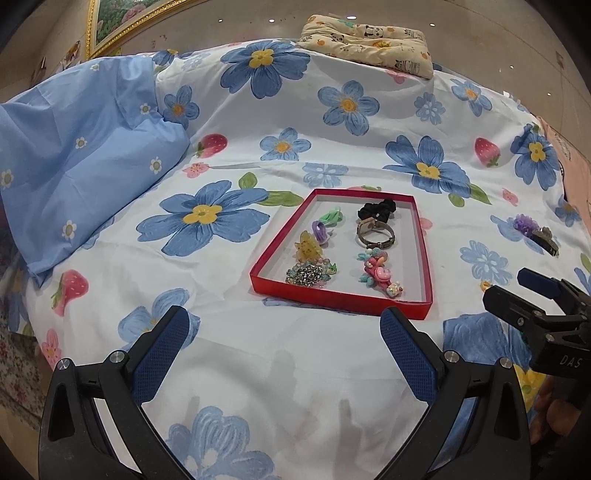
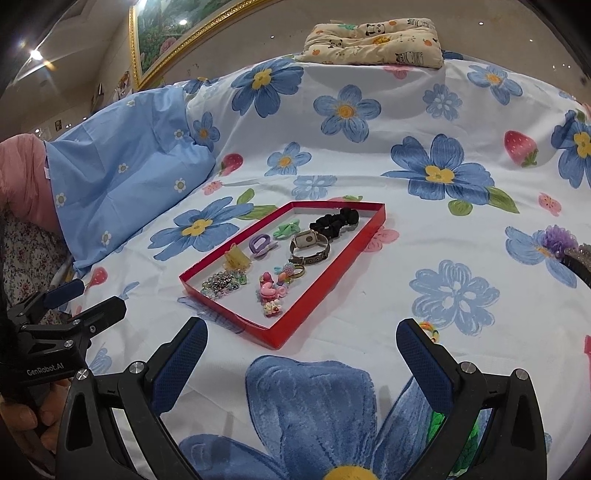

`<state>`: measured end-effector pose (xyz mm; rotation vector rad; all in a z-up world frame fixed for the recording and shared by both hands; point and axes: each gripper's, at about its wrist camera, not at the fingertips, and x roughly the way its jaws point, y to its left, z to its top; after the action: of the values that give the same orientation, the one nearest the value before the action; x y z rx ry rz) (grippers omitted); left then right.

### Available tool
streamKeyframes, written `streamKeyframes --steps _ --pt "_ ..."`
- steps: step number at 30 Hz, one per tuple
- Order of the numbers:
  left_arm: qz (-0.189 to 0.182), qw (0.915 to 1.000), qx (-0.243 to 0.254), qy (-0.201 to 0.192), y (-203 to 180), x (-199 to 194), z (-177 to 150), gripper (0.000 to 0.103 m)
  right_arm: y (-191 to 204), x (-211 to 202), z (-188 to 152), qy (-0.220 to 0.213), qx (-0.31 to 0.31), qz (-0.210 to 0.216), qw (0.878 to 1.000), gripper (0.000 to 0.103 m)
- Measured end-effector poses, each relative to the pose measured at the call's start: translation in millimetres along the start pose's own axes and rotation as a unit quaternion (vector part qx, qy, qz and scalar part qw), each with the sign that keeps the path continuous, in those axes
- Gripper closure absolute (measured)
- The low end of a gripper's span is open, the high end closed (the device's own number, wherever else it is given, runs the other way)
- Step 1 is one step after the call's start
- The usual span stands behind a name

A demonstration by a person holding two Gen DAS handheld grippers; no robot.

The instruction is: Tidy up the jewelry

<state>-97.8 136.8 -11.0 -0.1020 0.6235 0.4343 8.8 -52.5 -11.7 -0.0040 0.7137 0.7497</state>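
Note:
A shallow red tray lies on the floral bedsheet. It holds a black scrunchie, a watch, a beaded bracelet, and several coloured hair clips and rings. A purple flower clip and a dark sparkly clip lie on the sheet right of the tray. A small colourful ring lies by the right gripper's right finger. My left gripper is open and empty, just before the tray. My right gripper is open and empty.
A folded light blue quilt lies at the left. A cream cartoon-print pillow sits at the far edge. A gold-framed picture hangs on the wall behind. Something green lies behind the right finger.

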Motion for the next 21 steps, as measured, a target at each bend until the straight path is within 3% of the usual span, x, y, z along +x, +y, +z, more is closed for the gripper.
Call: streamKeyframes --steps 21 --pt "0.002 0.9999 -0.003 0.014 0.7 7.6 -3.0 0.0 2.8 5.3 -2.7 0.012 -0.003 0.001 1.0 0.0"
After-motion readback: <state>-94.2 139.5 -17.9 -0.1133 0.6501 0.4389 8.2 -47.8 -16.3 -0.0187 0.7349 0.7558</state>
